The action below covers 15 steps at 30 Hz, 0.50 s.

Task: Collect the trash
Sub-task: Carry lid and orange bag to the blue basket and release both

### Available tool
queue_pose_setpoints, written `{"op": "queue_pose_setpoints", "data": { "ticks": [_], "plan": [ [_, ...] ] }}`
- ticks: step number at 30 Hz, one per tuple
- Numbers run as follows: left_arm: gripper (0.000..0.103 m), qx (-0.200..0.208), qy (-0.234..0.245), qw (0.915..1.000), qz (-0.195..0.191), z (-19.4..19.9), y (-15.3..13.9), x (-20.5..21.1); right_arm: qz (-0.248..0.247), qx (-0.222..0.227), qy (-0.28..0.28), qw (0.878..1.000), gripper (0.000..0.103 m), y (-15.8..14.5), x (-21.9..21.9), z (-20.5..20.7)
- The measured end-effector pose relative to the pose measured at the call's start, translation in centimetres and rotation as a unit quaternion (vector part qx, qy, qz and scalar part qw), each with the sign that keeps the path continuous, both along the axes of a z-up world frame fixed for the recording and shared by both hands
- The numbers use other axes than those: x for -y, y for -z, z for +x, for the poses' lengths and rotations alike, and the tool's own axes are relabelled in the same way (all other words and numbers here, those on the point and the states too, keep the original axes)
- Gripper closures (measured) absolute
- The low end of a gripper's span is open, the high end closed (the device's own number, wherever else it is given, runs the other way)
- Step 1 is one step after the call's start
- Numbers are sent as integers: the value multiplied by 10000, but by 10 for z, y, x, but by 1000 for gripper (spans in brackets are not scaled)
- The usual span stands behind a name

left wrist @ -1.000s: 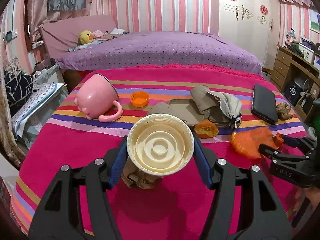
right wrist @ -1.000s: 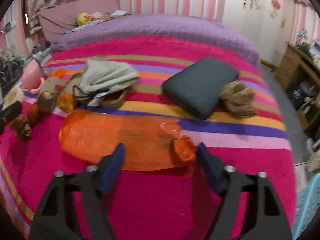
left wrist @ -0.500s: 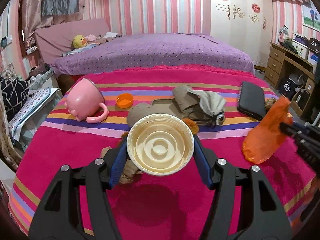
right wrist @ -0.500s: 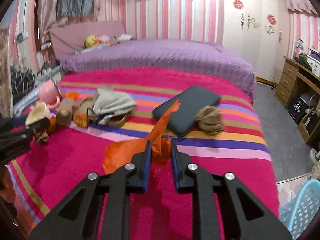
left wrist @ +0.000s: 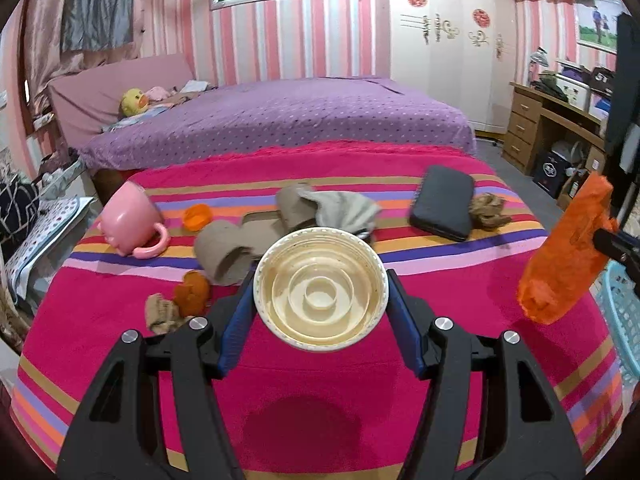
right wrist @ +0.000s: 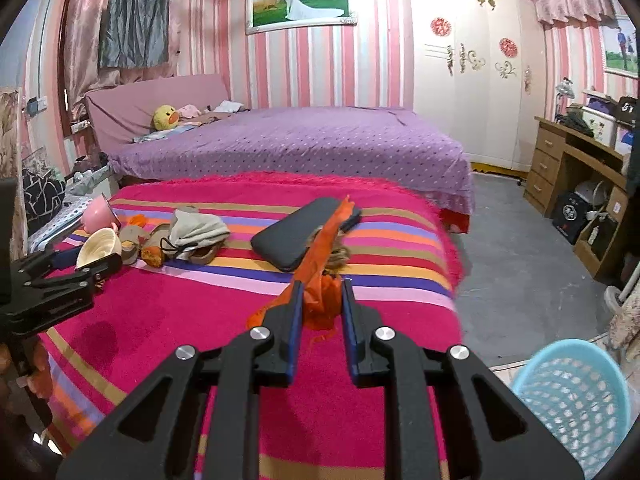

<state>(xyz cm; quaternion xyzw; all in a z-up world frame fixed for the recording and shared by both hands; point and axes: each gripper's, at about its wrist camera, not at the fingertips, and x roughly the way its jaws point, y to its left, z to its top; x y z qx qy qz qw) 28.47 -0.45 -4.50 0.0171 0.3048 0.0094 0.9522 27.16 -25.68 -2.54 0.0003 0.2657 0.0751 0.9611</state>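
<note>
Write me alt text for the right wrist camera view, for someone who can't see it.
The right claw is shut on a crumpled orange plastic bag, lifted above a pink striped blanket. A light blue basket sits on the floor at lower right. At left, the left claw grips a cream paper cup.

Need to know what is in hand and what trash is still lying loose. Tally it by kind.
Held in jaws: 2, the cream paper cup and the orange plastic bag
Orange peel pieces on the blanket: 2
Brown crumpled wads on the blanket: 2
Cardboard tube: 1
Total: 7
</note>
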Motion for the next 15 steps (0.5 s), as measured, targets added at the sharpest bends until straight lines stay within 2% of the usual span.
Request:
{"op": "queue_pose_setpoints", "data": {
  "ticks": [8, 15],
  "plan": [
    [42, -60, 260, 9996, -73, -9, 5, 44, 198, 96, 354, 9991, 85, -5, 54, -33],
    [42, -33, 475, 9987, 161, -24, 6, 98, 280, 232, 658, 9972, 85, -13, 103, -50]
  ]
}}
